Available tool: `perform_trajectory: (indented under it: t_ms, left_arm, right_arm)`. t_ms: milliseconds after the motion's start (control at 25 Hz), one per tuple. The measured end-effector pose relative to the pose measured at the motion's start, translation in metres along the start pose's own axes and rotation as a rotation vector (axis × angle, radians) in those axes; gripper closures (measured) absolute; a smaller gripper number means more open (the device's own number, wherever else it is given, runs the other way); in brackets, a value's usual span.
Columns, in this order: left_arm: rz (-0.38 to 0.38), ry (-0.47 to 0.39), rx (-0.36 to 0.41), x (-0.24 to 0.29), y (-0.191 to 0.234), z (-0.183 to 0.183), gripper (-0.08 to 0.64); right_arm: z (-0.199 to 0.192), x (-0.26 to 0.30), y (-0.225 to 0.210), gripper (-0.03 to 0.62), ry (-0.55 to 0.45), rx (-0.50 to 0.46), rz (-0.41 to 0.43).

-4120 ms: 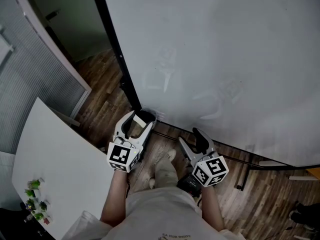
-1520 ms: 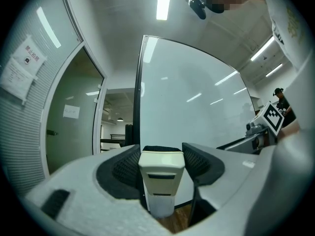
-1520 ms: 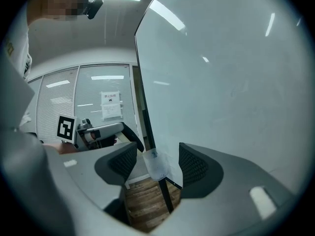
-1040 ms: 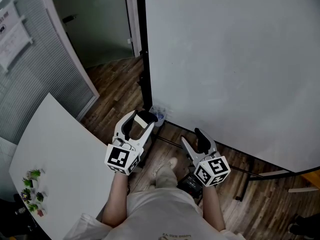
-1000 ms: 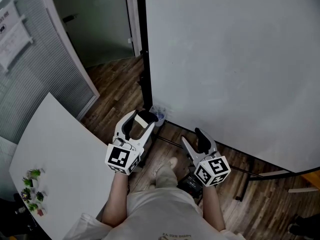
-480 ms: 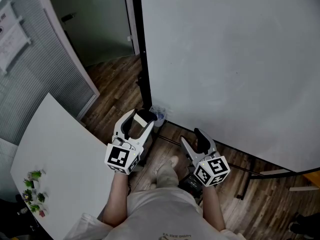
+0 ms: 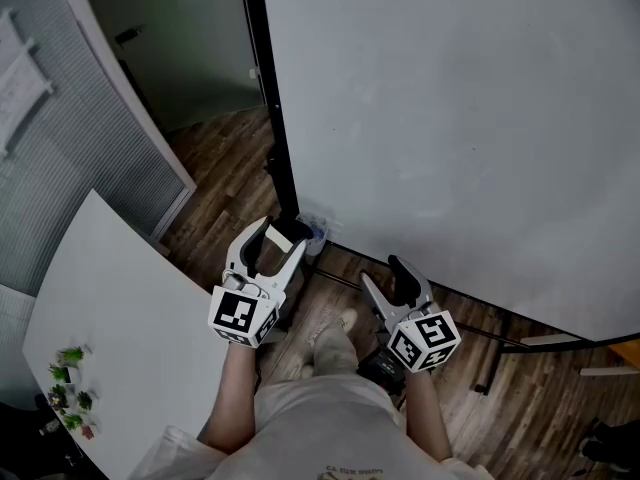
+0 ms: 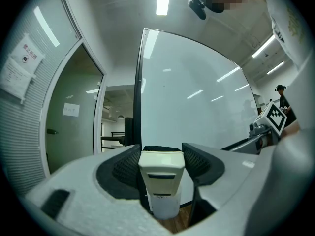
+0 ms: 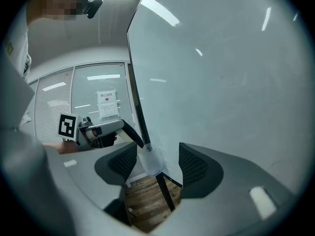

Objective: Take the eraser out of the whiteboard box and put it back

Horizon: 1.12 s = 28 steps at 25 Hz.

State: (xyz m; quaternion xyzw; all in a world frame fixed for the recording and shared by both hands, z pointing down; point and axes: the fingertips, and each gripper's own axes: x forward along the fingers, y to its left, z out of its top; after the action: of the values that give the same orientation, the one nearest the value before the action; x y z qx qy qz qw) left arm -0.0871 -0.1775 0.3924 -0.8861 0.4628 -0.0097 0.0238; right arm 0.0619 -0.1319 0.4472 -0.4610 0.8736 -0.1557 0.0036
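- A white counter (image 7: 110, 308) fills the 8 o'clock part of the head view. A few small green plants (image 7: 70, 388) stand near its lower corner.
- The left claw (image 7: 281, 241) hangs over the wooden floor (image 7: 225, 168), just past the counter's edge, and points toward 1 o'clock.
- Its 2 jaws are partly open and closed on the eraser (image 8: 161, 176). A ribbed pad presses each side of it.
- The eraser is cream-coloured with a dark felt strip on its far side. It stands on end between the pads, outside the box.
- The whiteboard box (image 7: 313, 231) is a small translucent holder fixed low on the board's dark frame. It sits just beyond the left claw's tip, at about 1 o'clock from it, and the 2 do not touch.
- The right claw (image 7: 379, 273) is at 4 o'clock from the left one, near it but apart, and also points up the frame toward the board.
- Its jaws stand wide apart with nothing between them. The right gripper view shows only the distant box and floor through the gap.
- The whiteboard (image 7: 450, 118) covers the head view from 12 to 4 o'clock, and its surface is blank.
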Motion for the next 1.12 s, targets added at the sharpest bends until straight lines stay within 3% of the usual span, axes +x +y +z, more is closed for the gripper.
perform_trajectory:
  t_ms: [1120]
  left_arm:
    - [-0.018, 0.048, -0.031, 0.016, -0.003, -0.025, 0.295]
  right_arm:
    - [-0.007, 0.000, -0.016, 0.324, 0.022, 0.019, -0.017]
